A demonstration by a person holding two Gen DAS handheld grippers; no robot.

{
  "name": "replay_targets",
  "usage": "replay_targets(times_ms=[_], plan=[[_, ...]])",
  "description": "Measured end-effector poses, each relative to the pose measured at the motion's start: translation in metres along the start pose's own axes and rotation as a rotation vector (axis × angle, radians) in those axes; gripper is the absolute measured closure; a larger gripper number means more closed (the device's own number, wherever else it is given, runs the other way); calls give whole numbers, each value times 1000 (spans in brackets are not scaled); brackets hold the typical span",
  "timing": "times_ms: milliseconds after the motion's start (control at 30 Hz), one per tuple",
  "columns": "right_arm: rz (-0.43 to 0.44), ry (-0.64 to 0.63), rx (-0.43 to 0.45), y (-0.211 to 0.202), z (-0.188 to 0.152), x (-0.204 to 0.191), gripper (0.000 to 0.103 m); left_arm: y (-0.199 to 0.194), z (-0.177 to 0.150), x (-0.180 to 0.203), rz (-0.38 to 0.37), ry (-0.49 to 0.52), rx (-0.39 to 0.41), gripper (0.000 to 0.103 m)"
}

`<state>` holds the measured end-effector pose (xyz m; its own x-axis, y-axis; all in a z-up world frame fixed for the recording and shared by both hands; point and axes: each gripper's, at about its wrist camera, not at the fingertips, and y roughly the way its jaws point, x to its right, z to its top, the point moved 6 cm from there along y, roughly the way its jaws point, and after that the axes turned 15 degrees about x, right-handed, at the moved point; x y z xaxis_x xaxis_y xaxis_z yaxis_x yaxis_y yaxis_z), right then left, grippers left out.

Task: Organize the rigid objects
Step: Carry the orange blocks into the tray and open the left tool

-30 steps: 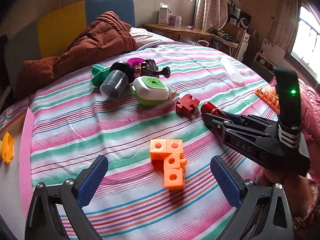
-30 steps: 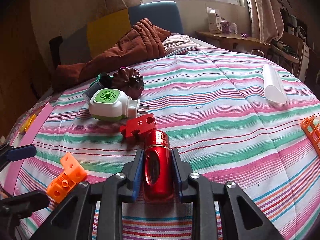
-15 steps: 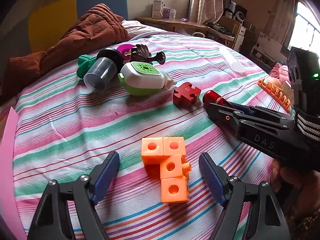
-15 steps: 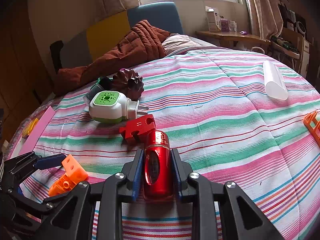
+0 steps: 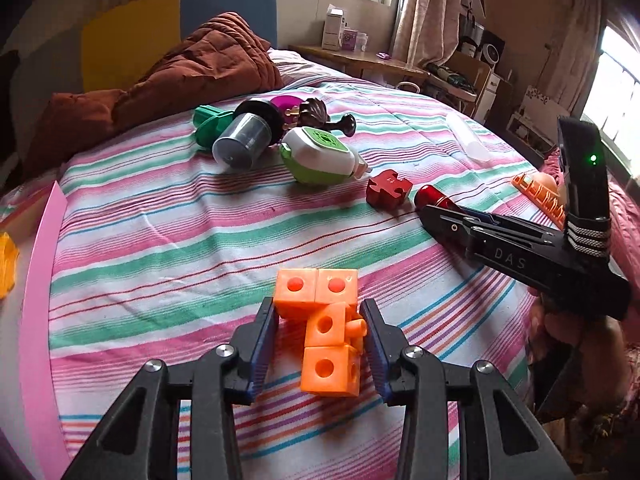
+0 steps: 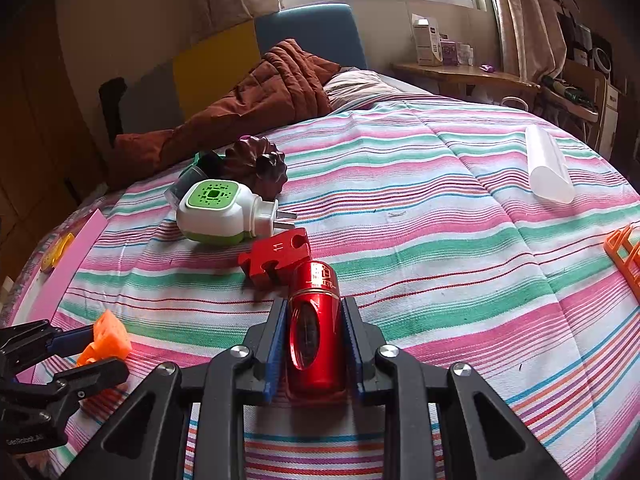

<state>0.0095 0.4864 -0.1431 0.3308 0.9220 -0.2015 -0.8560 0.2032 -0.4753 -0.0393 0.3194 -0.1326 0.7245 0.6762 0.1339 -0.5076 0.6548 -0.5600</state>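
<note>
An orange cluster of snap cubes (image 5: 326,330) lies on the striped bedspread between the jaws of my left gripper (image 5: 320,342), which have closed in on its sides; it also shows in the right wrist view (image 6: 105,342). My right gripper (image 6: 314,344) is shut on a red metal cylinder (image 6: 314,322) lying on the bed; its tip shows in the left wrist view (image 5: 434,199). A red puzzle piece (image 6: 276,260) lies just beyond the cylinder. A white and green plug-in device (image 6: 224,212) lies farther back.
A grey cup (image 5: 240,142), a green part (image 5: 210,126), a magenta item and a dark brown figure (image 5: 314,114) cluster at the back. A white tube (image 6: 546,166) and an orange rack (image 6: 624,250) lie at the right. A brown quilt (image 6: 260,104) is heaped by the headboard. A pink sheet (image 5: 38,300) lies at the left edge.
My left gripper has moved forward around the orange cubes and its jaws have closed from wide open onto them. My right gripper still holds the red cylinder in place.
</note>
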Motion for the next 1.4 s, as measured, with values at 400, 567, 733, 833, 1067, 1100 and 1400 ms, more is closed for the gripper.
replay_targets(times_ms=[400, 567, 733, 833, 1067, 1100, 1400], plan=[[-5, -8, -1, 1, 0, -1, 78, -54, 17, -23, 7, -83, 93, 61], [-6, -9, -2, 1, -1, 0, 78, -77, 26, -48, 59, -97, 122, 61], [-17, -25, -4, 2, -1, -2, 78, -99, 32, -88, 117, -145, 138, 61], [-27, -41, -6, 2, -1, -4, 78, -112, 33, -118, 165, -166, 148, 61], [-40, -60, -9, 2, -1, -5, 78, -121, 18, -200, 316, -222, 100, 61], [-43, -67, -9, 2, -2, -6, 78, -121, 15, -211, 335, -231, 88, 61], [-91, -101, 12, -7, -2, -10, 77, -103, -8, -280, 440, -280, -16, 61]])
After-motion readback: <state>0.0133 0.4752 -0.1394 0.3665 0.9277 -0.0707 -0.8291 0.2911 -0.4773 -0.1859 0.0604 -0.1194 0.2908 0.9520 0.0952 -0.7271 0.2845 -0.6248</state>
